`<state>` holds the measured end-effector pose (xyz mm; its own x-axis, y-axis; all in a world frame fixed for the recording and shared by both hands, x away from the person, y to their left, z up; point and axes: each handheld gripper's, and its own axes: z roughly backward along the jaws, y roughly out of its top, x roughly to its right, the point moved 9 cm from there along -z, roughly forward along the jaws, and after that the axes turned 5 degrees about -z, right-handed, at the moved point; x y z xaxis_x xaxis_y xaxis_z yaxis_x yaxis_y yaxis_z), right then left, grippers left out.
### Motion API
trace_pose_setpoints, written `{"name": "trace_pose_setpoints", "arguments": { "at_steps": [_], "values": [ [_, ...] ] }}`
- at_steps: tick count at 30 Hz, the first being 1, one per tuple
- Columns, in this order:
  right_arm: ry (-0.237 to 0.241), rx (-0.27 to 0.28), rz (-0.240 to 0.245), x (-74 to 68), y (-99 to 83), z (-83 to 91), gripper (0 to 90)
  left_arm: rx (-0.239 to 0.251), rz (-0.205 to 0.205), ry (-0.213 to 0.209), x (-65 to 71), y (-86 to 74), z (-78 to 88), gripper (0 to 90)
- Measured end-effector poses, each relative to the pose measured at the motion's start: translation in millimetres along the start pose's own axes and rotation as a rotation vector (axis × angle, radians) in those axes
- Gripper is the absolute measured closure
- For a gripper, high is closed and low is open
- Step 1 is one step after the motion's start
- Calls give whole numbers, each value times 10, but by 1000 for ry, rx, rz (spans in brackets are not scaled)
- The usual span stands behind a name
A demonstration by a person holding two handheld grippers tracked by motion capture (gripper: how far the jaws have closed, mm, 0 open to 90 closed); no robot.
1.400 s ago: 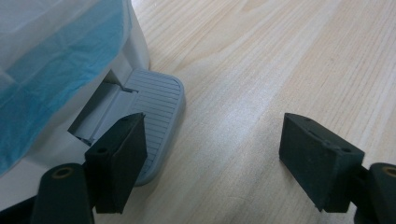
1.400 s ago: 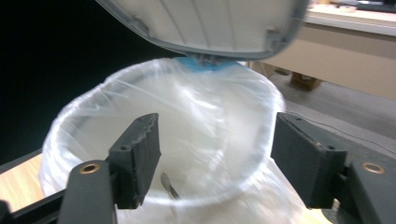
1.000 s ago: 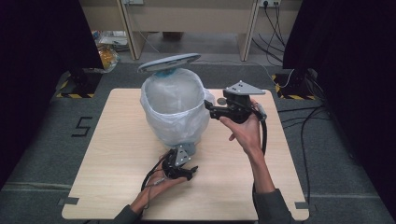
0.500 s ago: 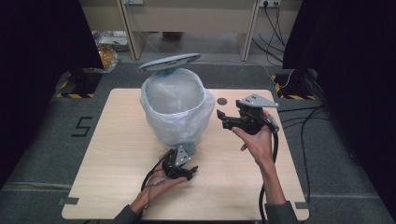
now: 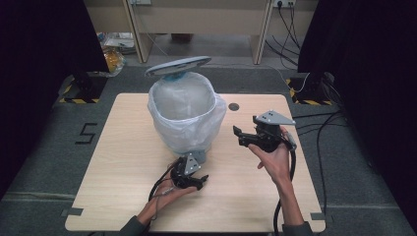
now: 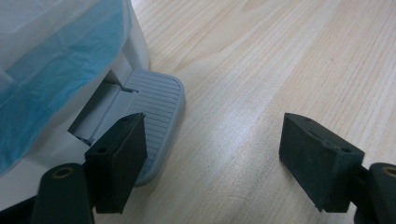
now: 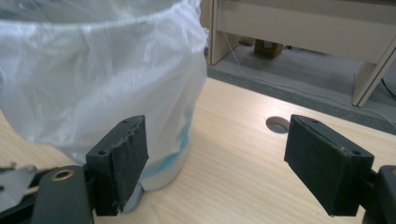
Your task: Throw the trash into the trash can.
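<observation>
Both grippers are black. The right gripper (image 5: 246, 136) carries a grey three-cornered plate on top. Black cables trail from each, and grey sleeves show at the wrists.

The high view looks forward and down from above the person's side, taking in the whole table (image 5: 123, 162) and the floor and shelving beyond. The left gripper view sits low, close to the tabletop, looking along its jaws at the pedal (image 6: 156, 112) at the foot of the bin (image 6: 56, 74). The right gripper view sits a little higher and farther back, facing the bin's (image 7: 93, 70) bagged side, with the table hole (image 7: 278, 124) and shelving behind. All three views share the bin (image 5: 187, 113) and the wood around it.
</observation>
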<state>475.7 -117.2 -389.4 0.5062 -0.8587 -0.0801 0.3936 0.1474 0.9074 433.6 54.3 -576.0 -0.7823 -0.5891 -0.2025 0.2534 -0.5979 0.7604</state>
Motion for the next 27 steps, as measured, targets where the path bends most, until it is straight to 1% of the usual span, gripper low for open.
{"name": "trace_pose_setpoints", "arguments": {
  "at_steps": [2,3,6,9,11,14,17,18,19,27],
  "values": [
    [-1,-7,3,3,-35,3,215,0,0,0,0,0,0,227],
    [-5,-12,4,11,-105,8,215,0,0,0,0,0,0,227],
    [-20,-28,15,22,-231,23,214,0,0,0,0,0,0,227],
    [-24,-40,2,38,-372,26,210,0,0,0,0,0,0,227],
    [-38,-53,6,57,-466,33,203,0,0,0,0,0,0,227],
    [-42,-66,-4,71,-608,32,199,2,0,1,0,1,-2,227],
    [-55,-82,3,91,-748,35,195,2,0,1,0,1,-2,227],
    [-55,-82,3,91,-748,35,195,2,0,1,0,1,-2,227],
    [-58,-91,-7,101,-854,32,193,2,0,1,-1,1,-2,227],
    [-70,-124,-36,138,-1187,-3,187,2,1,1,0,1,-2,227]
  ]
}}
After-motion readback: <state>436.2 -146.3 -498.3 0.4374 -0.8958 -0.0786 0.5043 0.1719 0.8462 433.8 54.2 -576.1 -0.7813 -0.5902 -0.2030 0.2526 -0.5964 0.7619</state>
